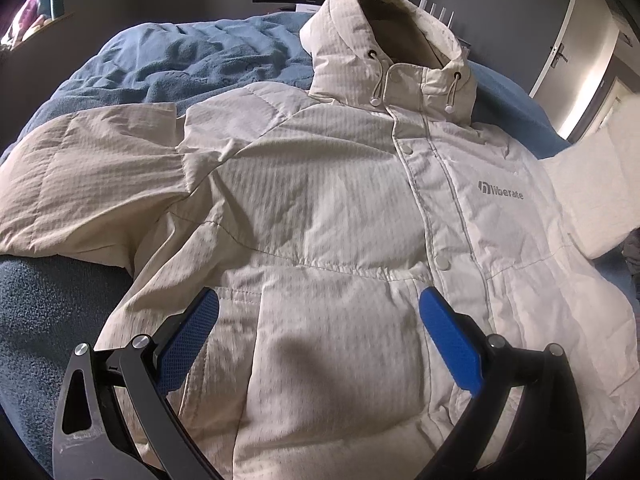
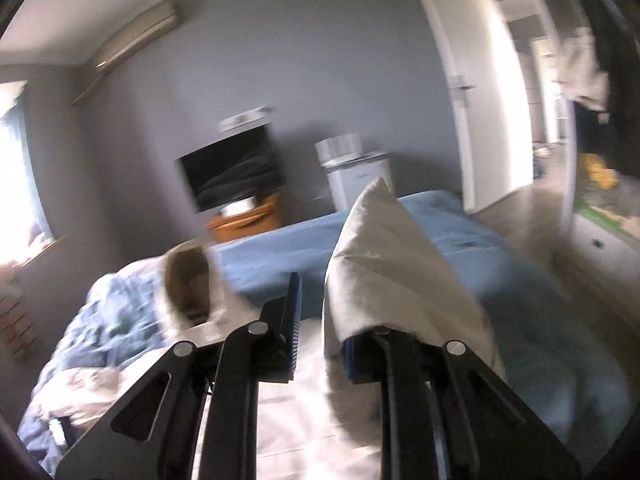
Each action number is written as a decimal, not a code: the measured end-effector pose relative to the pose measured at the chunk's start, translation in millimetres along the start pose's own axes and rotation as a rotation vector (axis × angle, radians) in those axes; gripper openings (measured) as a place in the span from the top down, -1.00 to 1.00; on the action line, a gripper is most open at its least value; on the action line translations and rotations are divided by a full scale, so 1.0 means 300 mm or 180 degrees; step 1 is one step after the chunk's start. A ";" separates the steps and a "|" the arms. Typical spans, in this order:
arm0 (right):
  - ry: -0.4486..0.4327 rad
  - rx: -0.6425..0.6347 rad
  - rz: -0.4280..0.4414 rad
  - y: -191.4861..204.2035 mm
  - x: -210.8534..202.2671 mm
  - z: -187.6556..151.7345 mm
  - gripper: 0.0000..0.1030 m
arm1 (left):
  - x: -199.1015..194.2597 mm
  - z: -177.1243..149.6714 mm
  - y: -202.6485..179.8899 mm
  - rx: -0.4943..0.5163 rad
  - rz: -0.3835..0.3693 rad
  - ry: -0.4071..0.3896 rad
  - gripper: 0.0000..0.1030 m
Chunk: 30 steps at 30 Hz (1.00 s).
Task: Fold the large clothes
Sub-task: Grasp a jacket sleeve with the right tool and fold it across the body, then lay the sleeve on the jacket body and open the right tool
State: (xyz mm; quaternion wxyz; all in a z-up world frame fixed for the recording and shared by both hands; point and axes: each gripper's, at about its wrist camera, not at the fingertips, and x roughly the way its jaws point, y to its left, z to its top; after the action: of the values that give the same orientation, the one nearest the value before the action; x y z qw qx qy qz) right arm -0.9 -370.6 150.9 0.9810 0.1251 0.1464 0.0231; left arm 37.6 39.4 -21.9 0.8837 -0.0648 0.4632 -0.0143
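Observation:
A cream hooded puffer jacket lies face up on a blue bed, hood at the far end and its front snapped closed. Its left sleeve rests spread out flat. My left gripper hovers open above the jacket's lower front, nothing between its blue pads. The right sleeve is raised off the bed at the right edge, blurred. In the right wrist view my right gripper is shut on that sleeve, whose end stands up over the right finger.
A blue blanket covers the bed. Beyond the bed are a dark screen on an orange stand, a white appliance against the grey wall, and an open white door. The right wrist view is motion-blurred.

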 end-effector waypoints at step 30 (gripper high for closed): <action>0.1953 -0.0311 0.1179 0.240 0.270 -0.554 -0.78 | -0.015 0.012 -0.085 0.0338 0.0188 0.0052 -0.87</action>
State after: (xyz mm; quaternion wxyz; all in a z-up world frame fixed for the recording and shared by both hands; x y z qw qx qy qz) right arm 27.2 -254.6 -7.8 0.8754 0.0897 0.4075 0.2438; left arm 39.0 14.8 -12.9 0.8821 -0.0039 0.4708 -0.0133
